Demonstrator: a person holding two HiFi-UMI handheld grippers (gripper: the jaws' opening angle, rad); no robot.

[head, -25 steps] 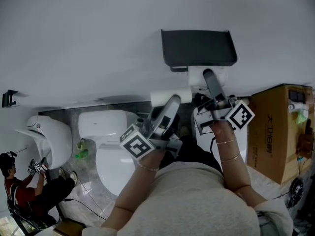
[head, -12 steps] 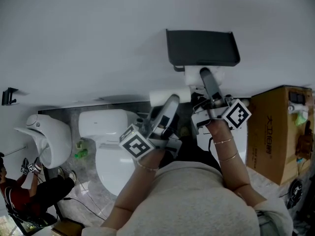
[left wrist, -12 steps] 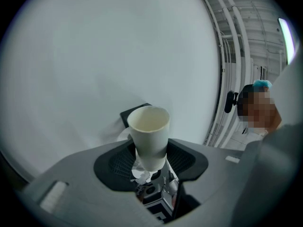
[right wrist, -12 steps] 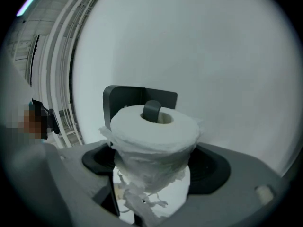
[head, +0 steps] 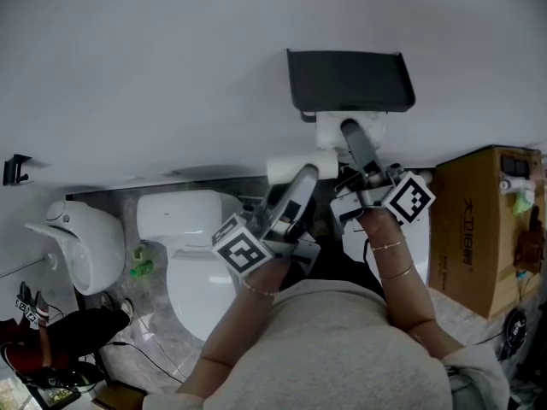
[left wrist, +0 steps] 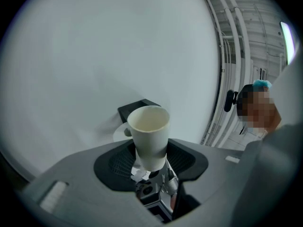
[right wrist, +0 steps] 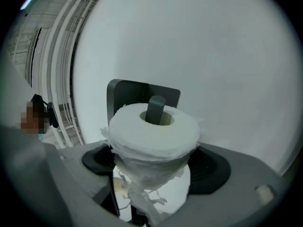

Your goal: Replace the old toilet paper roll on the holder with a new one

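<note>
Nearest, the left claw (head: 301, 180) is clamped on the bare cardboard tube (head: 297, 166) of the old roll and holds it clear of the holder. It has hardly shifted over the last second. In the left gripper view the tube (left wrist: 149, 131) stands upright between the jaws, its open mouth pointing up. In the head view its long axis lies across the picture.

Just beyond, the right claw (head: 349, 137) is clamped on the sides of the new toilet paper roll (head: 329, 131). This claw has edged a little leftward and in under the holder (head: 349, 79) since a second ago. In the right gripper view the dark peg (right wrist: 155, 109) pokes out of the hole in the roll (right wrist: 151, 134), so the roll seems to be threaded on already. How deep it sits cannot be told from here. The roll's axis runs along the peg, upright in that view, with the open core end facing up, and a ragged tail of paper hangs below.

Furthest is the holder's backplate (right wrist: 125, 94), fixed to the plain wall (right wrist: 213, 56).

By this reading the old roll is off and the new one is seating. What is left is to let it go.
</note>
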